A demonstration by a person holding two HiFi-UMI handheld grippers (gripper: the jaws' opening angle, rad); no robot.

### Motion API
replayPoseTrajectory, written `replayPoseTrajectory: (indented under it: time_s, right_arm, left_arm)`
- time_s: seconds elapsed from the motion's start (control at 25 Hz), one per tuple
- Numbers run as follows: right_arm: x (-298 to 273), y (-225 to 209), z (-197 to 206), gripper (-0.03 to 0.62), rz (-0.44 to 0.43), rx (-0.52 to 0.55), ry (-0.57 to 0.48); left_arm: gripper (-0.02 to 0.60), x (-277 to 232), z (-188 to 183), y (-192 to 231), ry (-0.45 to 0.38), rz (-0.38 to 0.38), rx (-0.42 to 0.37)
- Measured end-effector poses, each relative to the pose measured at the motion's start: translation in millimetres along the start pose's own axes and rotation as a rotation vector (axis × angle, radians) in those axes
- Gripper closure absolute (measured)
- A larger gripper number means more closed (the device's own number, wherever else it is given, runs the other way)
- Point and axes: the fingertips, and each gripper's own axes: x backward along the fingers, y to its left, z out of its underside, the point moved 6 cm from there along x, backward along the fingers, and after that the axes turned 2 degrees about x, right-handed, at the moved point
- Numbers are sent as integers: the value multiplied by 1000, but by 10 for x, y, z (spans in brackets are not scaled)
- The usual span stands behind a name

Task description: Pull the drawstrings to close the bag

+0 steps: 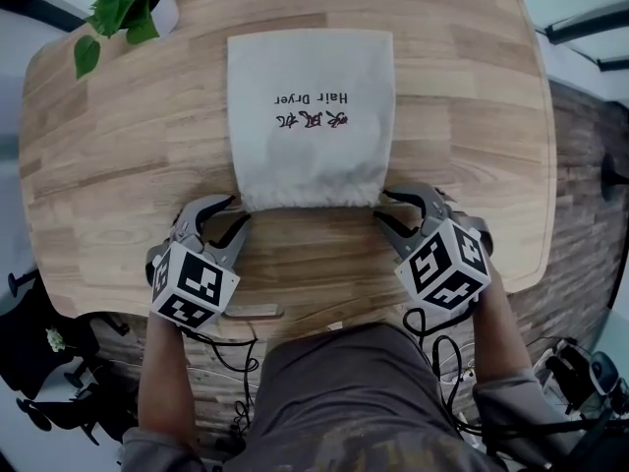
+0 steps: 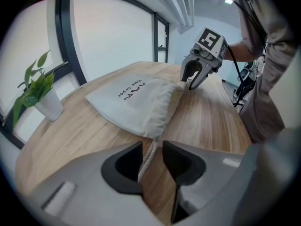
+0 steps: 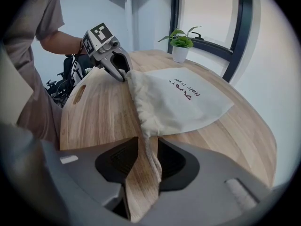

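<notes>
A cream drawstring bag [image 1: 310,116] with dark print lies flat on the wooden table [image 1: 118,165], its gathered mouth toward me. My left gripper [image 1: 234,214] is at the mouth's left corner. In the left gripper view its jaws [image 2: 153,147] stand a little apart around the left drawstring [image 2: 148,157], which lies against one pad with wood showing beside it. My right gripper [image 1: 381,209] is at the right corner. Its jaws [image 3: 148,145] straddle the right drawstring [image 3: 153,161] with gaps on both sides. Each gripper also shows in the other's view: right gripper [image 2: 193,81], left gripper [image 3: 123,74].
A potted green plant [image 1: 128,8] stands at the table's far left corner. The table's near edge, with a slot cut into it [image 1: 254,312], runs just behind both grippers. Cables and equipment lie on the floor to the right [image 1: 580,372].
</notes>
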Motion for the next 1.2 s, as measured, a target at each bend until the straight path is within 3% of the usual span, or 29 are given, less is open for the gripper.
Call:
replayPoseTrajectory:
  time_s: [0.16, 0.32, 0.44, 0.96, 1.04, 1.2]
  right_arm:
    - [-22, 14, 2, 441, -19, -4, -3]
    - [-37, 39, -1, 456, -31, -2, -9]
    - [-50, 57, 4, 464, -38, 0, -10]
    - [-76, 25, -4, 502, -50, -20, -17]
    - [-80, 20, -3, 542, -51, -32, -16]
    - [-65, -3, 22, 557, -61, -119, -18]
  left_arm:
    - [463, -10, 5, 3, -1, 42, 30]
    - [480, -17, -6, 3, 7, 63, 11]
    - [568, -25, 7, 18, 19, 57, -27]
    - [571, -45, 10, 19, 37, 94, -120]
    - [572, -41, 15, 28, 32, 100, -103]
    - [575, -32, 32, 65, 13, 90, 4]
